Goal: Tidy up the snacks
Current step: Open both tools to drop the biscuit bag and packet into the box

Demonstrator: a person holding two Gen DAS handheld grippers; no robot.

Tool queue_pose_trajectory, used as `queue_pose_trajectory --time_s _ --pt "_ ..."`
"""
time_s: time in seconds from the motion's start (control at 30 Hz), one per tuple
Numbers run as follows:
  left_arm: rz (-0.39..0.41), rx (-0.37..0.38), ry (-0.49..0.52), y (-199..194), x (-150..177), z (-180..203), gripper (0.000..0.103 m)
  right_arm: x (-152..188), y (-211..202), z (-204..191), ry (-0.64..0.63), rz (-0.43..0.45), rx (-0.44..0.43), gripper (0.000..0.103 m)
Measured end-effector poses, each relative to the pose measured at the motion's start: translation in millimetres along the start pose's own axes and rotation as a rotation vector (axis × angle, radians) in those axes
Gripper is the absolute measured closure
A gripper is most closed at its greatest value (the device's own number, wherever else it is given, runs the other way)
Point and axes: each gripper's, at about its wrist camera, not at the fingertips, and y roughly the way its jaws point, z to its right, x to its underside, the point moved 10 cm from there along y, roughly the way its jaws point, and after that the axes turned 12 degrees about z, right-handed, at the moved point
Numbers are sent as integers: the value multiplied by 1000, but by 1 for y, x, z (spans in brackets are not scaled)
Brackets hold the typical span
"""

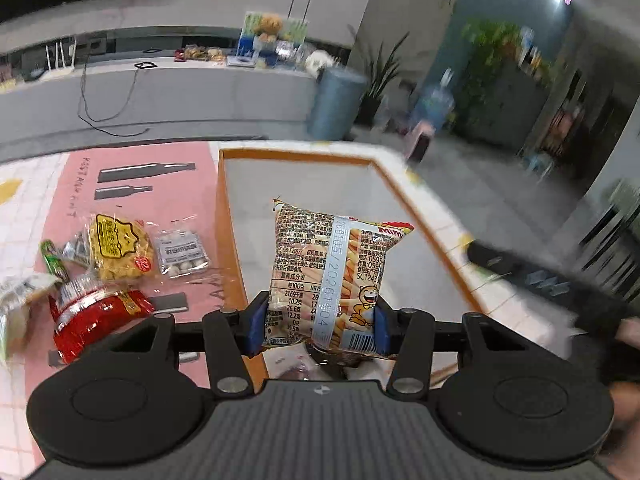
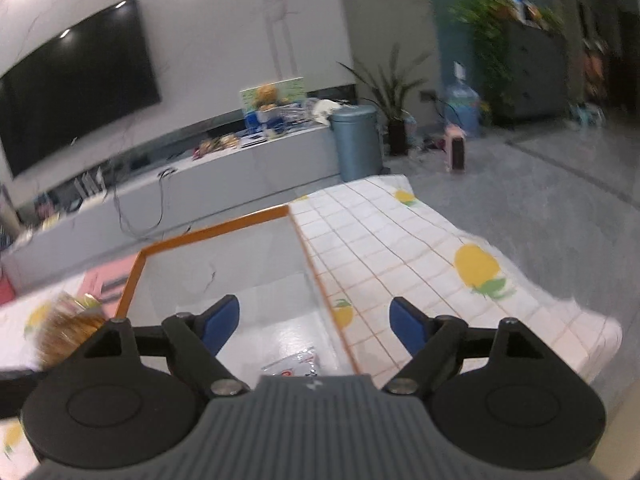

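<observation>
snack bag: date strip "2026", code "SC1243"

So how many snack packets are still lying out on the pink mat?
5, perhaps more hidden: yellow noodle cake, clear packet of white balls, red packet, green stick, pale packet at the left edge.

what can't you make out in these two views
- Left wrist view: the box floor near the camera is hidden by the held snack packet and the left gripper.
- Right wrist view: the silver packet in the box is cut off by the right gripper body.
- Right wrist view: the snack at the left edge is motion-blurred, unreadable.
</observation>
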Motion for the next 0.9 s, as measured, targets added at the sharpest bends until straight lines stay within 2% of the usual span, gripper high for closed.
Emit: queue_pose_trajectory --time_s 0.1,0.23,0.37,0.5,0.53,0.67,0.9 --pt "-17 -51 37 18 3 6 46 1 2 6 32 -18 -9 23" --pt "-24 -68 45 32 6 15 46 -1 2 8 56 -14 -11 23" --pt "11 -148 117 38 8 18 46 -3 1 16 94 -18 -12 23" --pt "-7 -190 78 44 13 10 44 -2 0 16 103 -23 -16 23" --pt "-11 -206 83 44 14 8 39 -2 -1 15 103 -22 -16 23" --pt "5 -207 108 35 8 8 27 -3 -1 16 108 -22 -11 23" --pt "8 -175 55 20 -7 4 26 -3 1 15 108 -24 -6 23"
